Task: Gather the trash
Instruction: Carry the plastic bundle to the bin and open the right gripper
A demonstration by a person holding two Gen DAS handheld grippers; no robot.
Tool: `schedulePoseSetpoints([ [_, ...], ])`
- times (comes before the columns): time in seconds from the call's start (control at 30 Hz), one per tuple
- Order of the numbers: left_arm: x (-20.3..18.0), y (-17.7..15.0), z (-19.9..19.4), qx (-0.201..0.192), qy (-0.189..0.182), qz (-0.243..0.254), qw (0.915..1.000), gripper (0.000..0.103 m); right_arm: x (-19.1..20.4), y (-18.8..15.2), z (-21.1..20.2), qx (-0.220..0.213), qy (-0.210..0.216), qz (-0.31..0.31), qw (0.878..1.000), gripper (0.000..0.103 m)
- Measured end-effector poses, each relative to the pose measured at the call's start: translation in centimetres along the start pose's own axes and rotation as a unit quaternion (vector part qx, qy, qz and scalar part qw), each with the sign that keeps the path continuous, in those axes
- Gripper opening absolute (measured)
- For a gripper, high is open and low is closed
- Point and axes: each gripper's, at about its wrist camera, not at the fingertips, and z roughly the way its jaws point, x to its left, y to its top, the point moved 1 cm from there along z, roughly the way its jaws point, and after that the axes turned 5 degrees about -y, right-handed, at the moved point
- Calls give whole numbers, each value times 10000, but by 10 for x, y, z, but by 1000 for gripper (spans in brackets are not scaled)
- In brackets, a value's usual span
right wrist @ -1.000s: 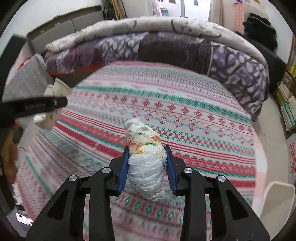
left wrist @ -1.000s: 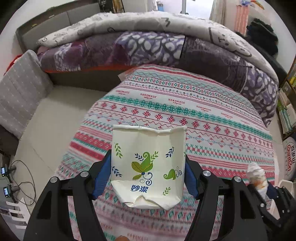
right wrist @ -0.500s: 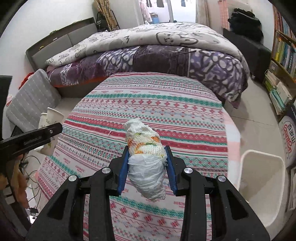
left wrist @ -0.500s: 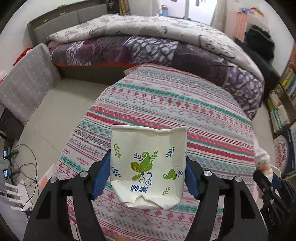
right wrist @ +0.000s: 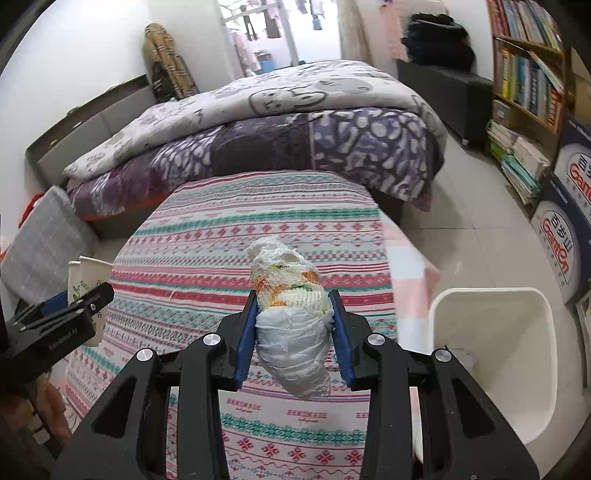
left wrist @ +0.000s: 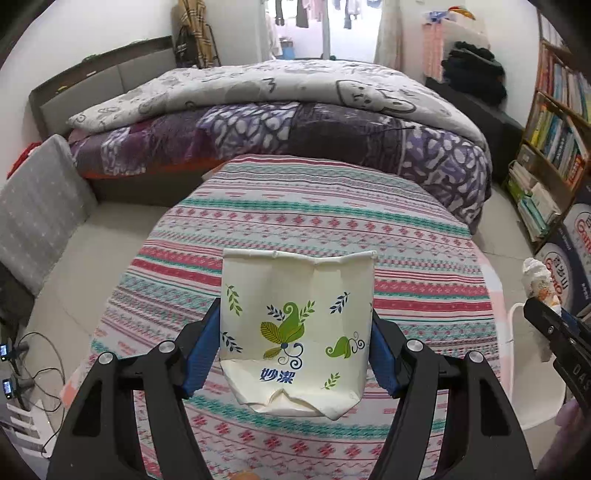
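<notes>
- Left wrist view: the left gripper clamps a flattened paper cup by its sides, above the striped tablecloth.
- Right gripper squeezes a rolled diaper over the tablecloth's right edge, near the white trash bin on the floor.

Home bedroom: bed w/ quilts at 12 o'clock, bookshelf at 3, laundry hanging beyond doorway.

Cream leaf-printed paper cup; striped red-teal tablecloth, seemingly.
</notes>
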Motion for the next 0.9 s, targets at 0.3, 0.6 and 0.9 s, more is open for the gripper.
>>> schedulePoseSetpoints([
  [0.3, -29, -7, 5, 26, -133, 295, 9995, 69, -48, -2, -1, 106, -489, 426, 9978, 35],
  [0.6, -48, -13, 13, 114, -180, 478, 9986, 69, -111, -7, -1, 330, -888, 1214, 9881, 35],
  [0.9, -63, -13, 14, 104, -256, 541, 9982, 69, -160, -20, 0, 594, -1348, 1727, 9739, 36],
])
